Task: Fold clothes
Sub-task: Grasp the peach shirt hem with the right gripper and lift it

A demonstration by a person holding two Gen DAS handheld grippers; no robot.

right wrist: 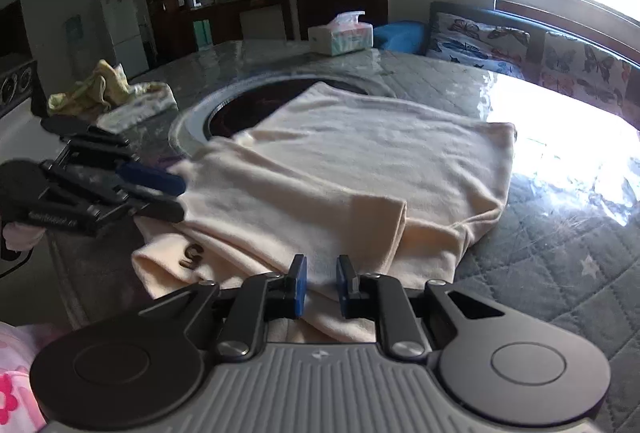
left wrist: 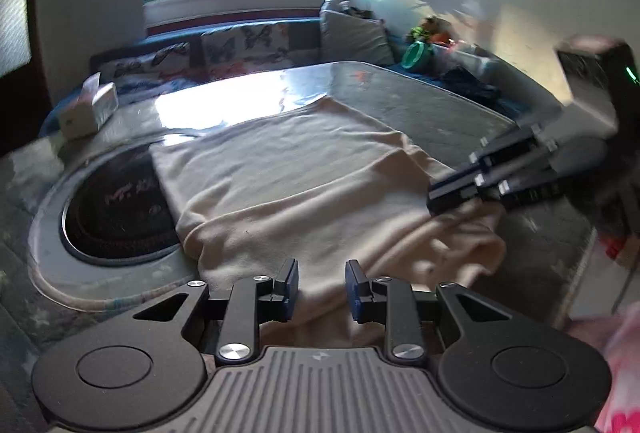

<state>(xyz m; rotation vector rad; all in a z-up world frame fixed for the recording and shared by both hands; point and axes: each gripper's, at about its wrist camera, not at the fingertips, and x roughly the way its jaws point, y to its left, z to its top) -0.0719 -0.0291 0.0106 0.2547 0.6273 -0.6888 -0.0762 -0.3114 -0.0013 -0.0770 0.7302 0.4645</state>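
Note:
A cream garment [left wrist: 288,169] lies partly folded on the table, with a sleeve folded across its near part [right wrist: 372,225] and a small letter mark near the near left corner. My left gripper [left wrist: 322,287] is open above the garment's near edge, with nothing between its blue pads. It also shows at the left of the right wrist view [right wrist: 176,197]. My right gripper [right wrist: 322,285] is open over the garment's near edge, jaws a small gap apart. It shows blurred at the right of the left wrist view [left wrist: 436,197], at the garment's right side.
The garment covers part of a round black cooktop [left wrist: 116,209] set in the grey quilted table [right wrist: 560,233]. A tissue box [right wrist: 340,33] stands at the far edge. Yellow and white clothes [right wrist: 108,93] lie at the far left. A butterfly-pattern bench [right wrist: 520,45] runs below the window.

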